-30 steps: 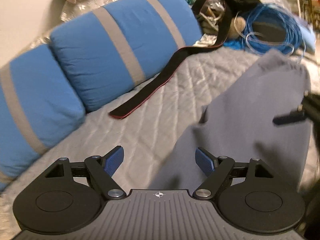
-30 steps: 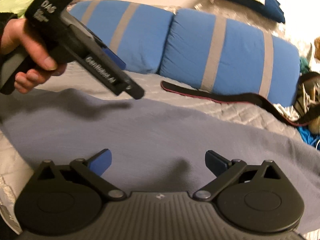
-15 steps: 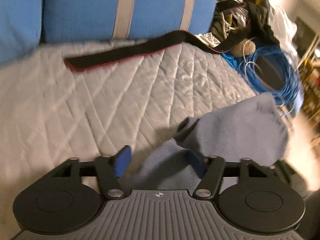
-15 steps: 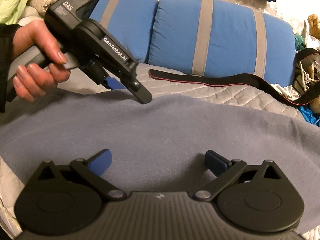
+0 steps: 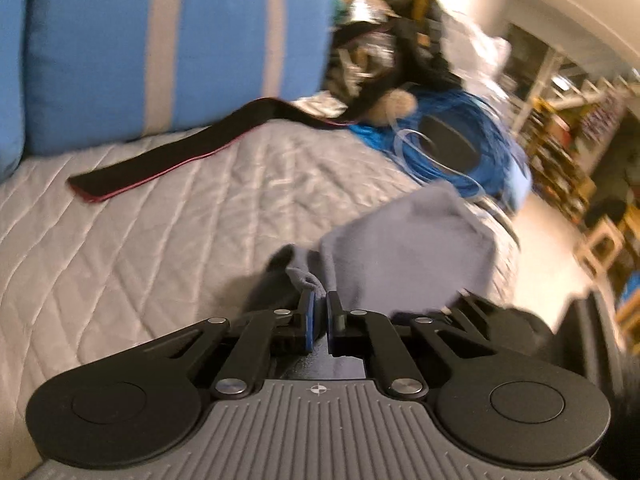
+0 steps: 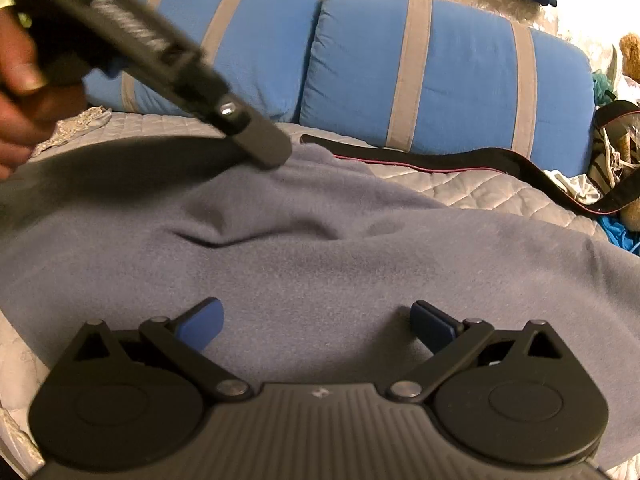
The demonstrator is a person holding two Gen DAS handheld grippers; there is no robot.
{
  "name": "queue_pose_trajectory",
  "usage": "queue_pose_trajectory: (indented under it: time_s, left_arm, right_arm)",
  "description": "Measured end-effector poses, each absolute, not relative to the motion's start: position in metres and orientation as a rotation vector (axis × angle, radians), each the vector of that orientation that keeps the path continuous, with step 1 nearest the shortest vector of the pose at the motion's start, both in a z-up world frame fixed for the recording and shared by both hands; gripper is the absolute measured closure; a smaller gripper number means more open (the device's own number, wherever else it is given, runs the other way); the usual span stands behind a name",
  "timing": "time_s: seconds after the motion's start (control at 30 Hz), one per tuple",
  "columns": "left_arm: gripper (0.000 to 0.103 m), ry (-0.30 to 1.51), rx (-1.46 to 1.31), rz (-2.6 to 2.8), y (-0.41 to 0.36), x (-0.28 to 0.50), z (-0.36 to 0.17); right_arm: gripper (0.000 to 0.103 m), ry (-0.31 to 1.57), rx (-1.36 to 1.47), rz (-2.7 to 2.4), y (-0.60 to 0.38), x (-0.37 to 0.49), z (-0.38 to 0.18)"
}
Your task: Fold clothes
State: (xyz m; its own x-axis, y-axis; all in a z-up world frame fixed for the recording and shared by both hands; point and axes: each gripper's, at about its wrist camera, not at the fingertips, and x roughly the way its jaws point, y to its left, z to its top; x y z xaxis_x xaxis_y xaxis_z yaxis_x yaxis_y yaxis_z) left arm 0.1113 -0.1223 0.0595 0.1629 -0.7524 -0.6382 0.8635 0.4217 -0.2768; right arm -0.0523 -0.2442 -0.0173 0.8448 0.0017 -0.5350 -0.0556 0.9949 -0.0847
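No readable writing anywhere: white lettering on the side of the left claw (image 6: 264, 152) in the right wrist view, but smeared by blur.

Grey-blue fleece garment (image 6: 320, 248) spread across the quilted bed (image 5: 140, 240), taking up most of the right wrist view. Left claw (image 5: 319, 312) just closed, now pinched narrow on a small fold at the garment's edge, a nub of fabric poking up between the blue pads (image 5: 308, 316). From the right wrist view, same claw coming in from upper left, gripped by a hand (image 6: 20, 92), tip down on the far edge of the fleece with the cloth bunched and wrinkled just below it.

Right claw (image 6: 316, 320) wide apart, hovering over the near part of the garment, nothing between its blue pads (image 6: 200, 320), fleece lying flat beneath.

Behind the garment: blue cushions with grey stripes (image 6: 440, 68) along the back of the bed, and a long black strap with a red edge (image 6: 440, 160) lying on the quilt just past the fleece. Off the far end, a coil of blue cable (image 5: 452, 140) and a dark, blurry pile of stuff (image 5: 392, 52), contents not clear. No containers to speak of.
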Motion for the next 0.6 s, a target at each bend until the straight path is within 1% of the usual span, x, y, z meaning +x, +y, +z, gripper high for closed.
queue_pose_trajectory:
  time_s: [0.13, 0.27, 0.4, 0.5, 0.53, 0.6]
  left_arm:
    - [0.098, 0.784, 0.27, -1.235, -0.126, 0.086, 0.059]
    - [0.098, 0.804, 0.397, -1.266, -0.136, 0.067, 0.046]
    - [0.098, 0.843, 0.504, -1.266, -0.144, 0.06, 0.028]
    - [0.097, 0.843, 0.517, -1.264, -0.144, 0.062, 0.024]
    - [0.095, 0.851, 0.502, -1.273, -0.144, 0.064, 0.025]
    - [0.086, 0.859, 0.455, -1.27, -0.142, 0.072, 0.028]
  right_arm:
    - [0.0, 0.567, -0.099, 0.029, -0.244, -0.052, -0.017]
    - [0.0, 0.572, -0.097, 0.029, -0.244, -0.051, -0.017]
    - [0.0, 0.582, -0.086, 0.03, -0.245, -0.05, -0.017]
    - [0.0, 0.587, -0.074, 0.031, -0.247, -0.049, -0.017]
    - [0.0, 0.589, -0.071, 0.03, -0.247, -0.048, -0.017]
    - [0.0, 0.591, -0.069, 0.03, -0.248, -0.049, -0.017]
